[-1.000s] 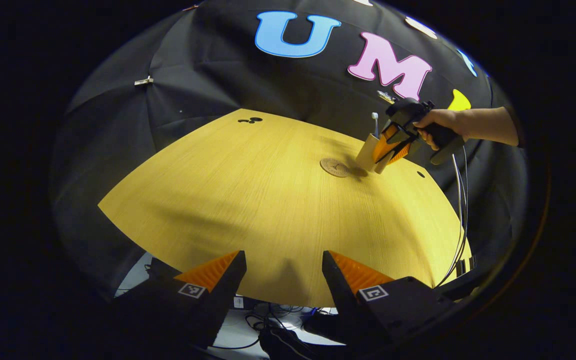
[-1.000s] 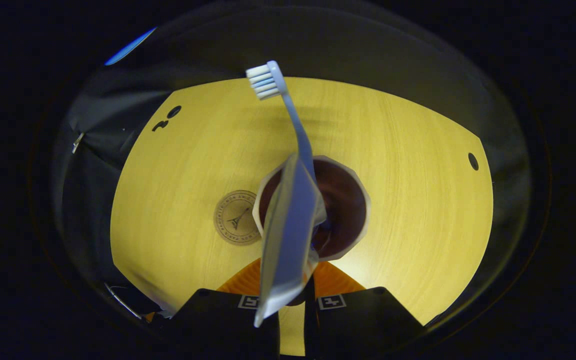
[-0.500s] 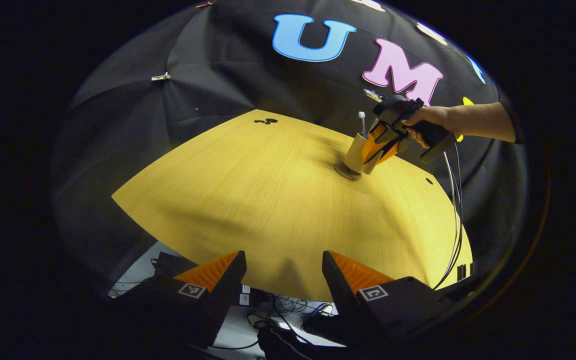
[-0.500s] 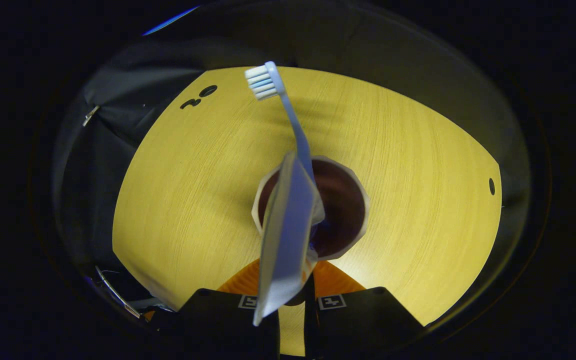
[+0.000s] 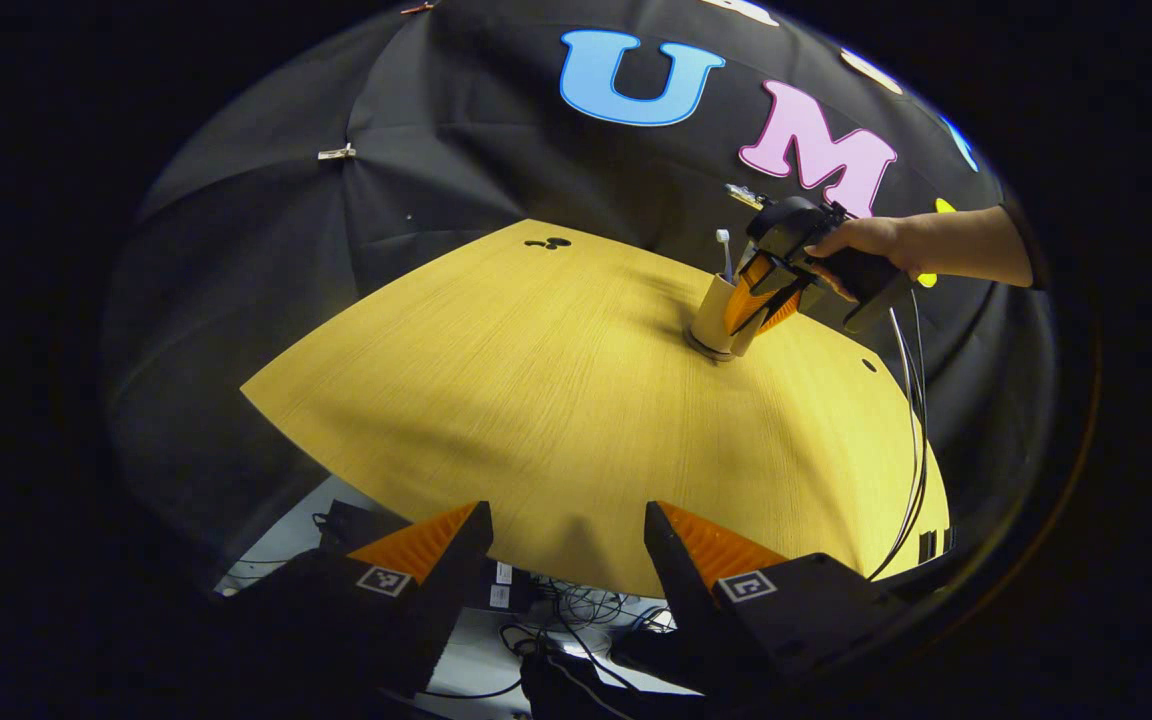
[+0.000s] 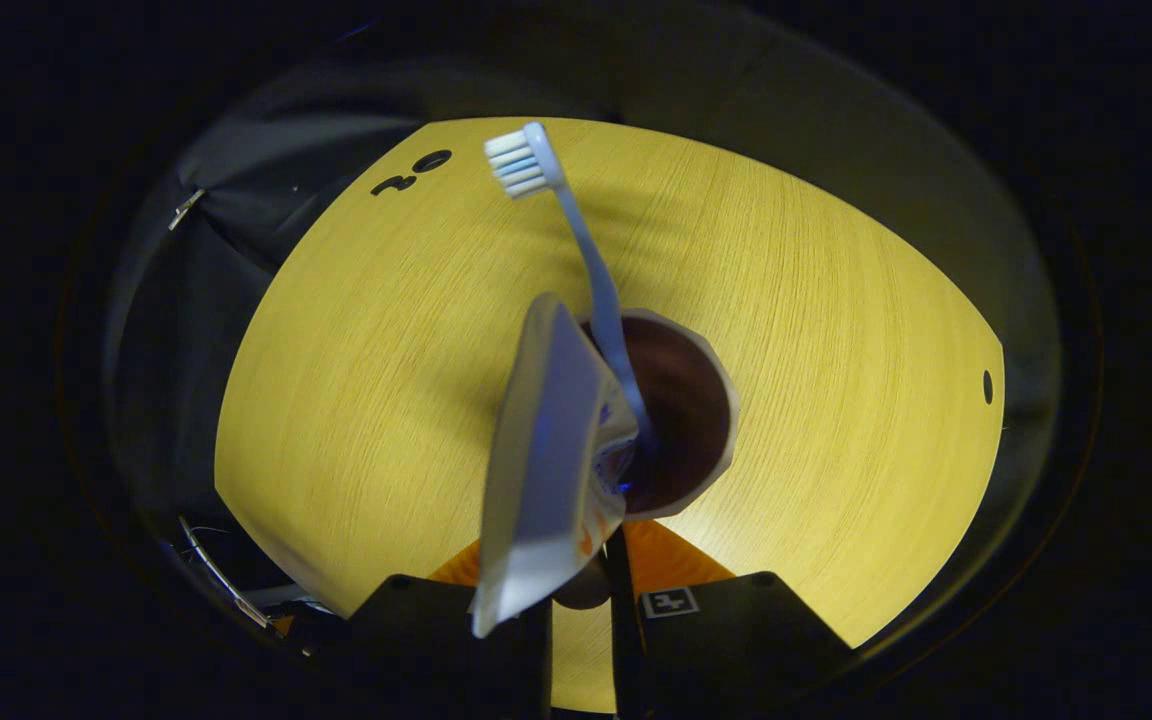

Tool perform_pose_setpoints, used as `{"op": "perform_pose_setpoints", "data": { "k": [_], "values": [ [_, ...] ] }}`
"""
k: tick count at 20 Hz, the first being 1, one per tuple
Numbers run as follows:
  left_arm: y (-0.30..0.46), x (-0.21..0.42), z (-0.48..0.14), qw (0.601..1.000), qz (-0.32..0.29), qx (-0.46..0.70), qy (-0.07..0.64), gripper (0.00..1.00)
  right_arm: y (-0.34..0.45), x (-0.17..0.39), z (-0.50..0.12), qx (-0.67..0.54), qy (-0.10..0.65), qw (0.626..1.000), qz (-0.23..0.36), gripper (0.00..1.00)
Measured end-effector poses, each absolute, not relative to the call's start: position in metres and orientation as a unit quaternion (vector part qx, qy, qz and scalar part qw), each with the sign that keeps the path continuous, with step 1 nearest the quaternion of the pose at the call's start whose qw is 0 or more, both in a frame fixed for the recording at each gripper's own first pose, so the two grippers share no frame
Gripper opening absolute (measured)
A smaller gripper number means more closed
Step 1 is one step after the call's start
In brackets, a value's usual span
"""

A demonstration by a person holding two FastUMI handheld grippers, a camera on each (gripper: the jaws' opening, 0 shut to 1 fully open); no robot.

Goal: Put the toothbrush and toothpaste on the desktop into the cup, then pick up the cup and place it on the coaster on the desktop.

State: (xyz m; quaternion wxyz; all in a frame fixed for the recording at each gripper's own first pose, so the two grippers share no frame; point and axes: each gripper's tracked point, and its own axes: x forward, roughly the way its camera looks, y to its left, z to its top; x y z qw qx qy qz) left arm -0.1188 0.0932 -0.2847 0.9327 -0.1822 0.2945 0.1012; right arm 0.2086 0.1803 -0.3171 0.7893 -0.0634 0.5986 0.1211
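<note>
Over the desktop [image 5: 536, 400] — hand [image 5: 861, 240] tilts tongs [image 5: 751, 315] onto cup [image 5: 714, 318].

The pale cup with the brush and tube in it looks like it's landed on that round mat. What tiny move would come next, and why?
Probably open the right gripper and let go. In the left gripper view the pale cup stands on the round brown coaster, with the white toothbrush and grey toothpaste tube already inside, so nothing seems left to carry.
</note>
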Motion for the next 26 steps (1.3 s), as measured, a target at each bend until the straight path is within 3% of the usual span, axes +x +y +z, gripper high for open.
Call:
{"op": "perform_pose_setpoints", "data": {
  "k": [1,4,5,13,18,26],
  "values": [
    [0.094,-0.117,-0.283,0.934,0.099,-0.179,0.292,0.95,0.182,0.206,-0.311,-0.057,0.595,0.791,0.127,0.35],
    [0.089,-0.110,-0.276,0.938,0.088,-0.172,0.289,0.95,0.175,0.205,-0.298,-0.044,0.580,0.803,0.133,0.88],
    [0.085,-0.106,-0.272,0.939,0.083,-0.168,0.288,0.95,0.173,0.204,-0.290,-0.034,0.574,0.807,0.132,0.96],
    [0.057,-0.077,-0.250,0.948,0.034,-0.134,0.286,0.95,0.123,0.190,-0.216,0.009,0.479,0.866,0.142,0.99],
    [0.028,-0.042,-0.217,0.959,-0.005,-0.110,0.260,0.95,0.086,0.172,-0.145,0.030,0.372,0.917,0.140,0.99],
    [-0.018,0.021,-0.147,0.977,-0.038,-0.103,0.185,0.95,0.032,0.117,-0.072,0.017,0.221,0.971,0.086,0.99]
  ]
}}
